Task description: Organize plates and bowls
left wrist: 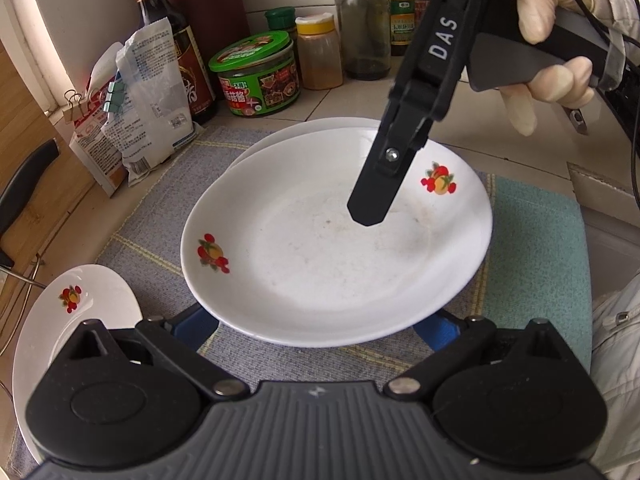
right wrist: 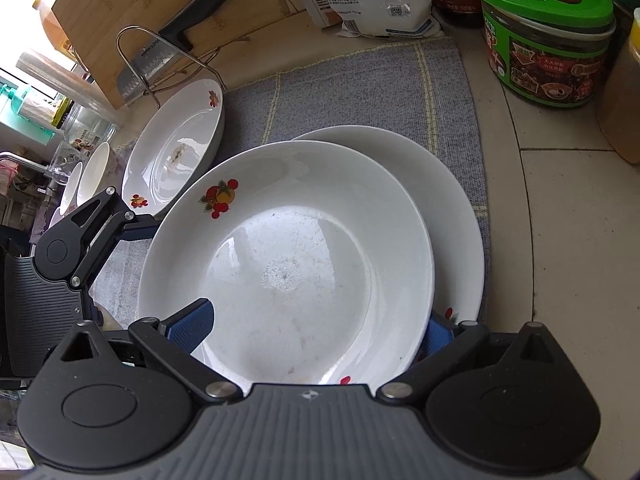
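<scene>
Left wrist view first: the grey woven mat (left wrist: 160, 200) fills most of my picture, and the plates lie on it.

The top plate (left wrist: 336, 240) sits at centre, face up. Being round, it has no long axis, but its fruit prints line up from 8 o'clock to 2 o'clock. It rests off-centre on a lower plate (left wrist: 320, 126), whose rim shows at 12 o'clock. A third plate (left wrist: 92, 320) lies apart at 8 o'clock.

My left gripper (left wrist: 316, 324) is spread wide. Both blue pads are tucked under the top plate's near rim at 6 o'clock, gripping nothing.

From the right wrist view, my right gripper (right wrist: 314, 328) is also spread wide. One pad lies over the plate's inside at 7 o'clock and the other is hidden behind the rim at 5 o'clock, so it is not clamped.

A green-lidded jar (left wrist: 256, 76) stands at 11 o'clock.
</scene>
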Demonstrator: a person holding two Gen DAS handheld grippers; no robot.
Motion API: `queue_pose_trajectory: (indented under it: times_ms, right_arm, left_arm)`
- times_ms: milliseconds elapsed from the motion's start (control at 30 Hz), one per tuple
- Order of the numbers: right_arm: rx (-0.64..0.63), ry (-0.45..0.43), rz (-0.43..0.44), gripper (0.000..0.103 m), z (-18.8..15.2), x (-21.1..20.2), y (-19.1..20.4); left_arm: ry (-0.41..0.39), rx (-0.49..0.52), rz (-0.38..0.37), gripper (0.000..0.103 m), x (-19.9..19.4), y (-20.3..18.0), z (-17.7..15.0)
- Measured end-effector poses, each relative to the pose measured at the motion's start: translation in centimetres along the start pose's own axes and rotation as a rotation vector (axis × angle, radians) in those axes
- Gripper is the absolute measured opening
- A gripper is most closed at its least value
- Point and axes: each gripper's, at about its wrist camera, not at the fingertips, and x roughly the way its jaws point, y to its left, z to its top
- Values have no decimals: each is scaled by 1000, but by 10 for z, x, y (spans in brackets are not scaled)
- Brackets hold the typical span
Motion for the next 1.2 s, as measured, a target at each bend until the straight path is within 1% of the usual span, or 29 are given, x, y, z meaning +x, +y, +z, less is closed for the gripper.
queue_pose_trajectory:
  times_ms: [467, 867, 1200]
  right_arm:
    - [9, 1, -10, 103, -5, -4, 0]
    - [12, -22, -18, 103, -9, -12, 0]
    - [3, -28, -43, 103, -11, -15, 6]
  left_arm:
    - [-15, -17, 2, 102, -3, -1, -1]
    - [-21, -9, 11, 102, -4, -2, 1]
    - [-28, -32, 1, 102, -5, -2, 2]
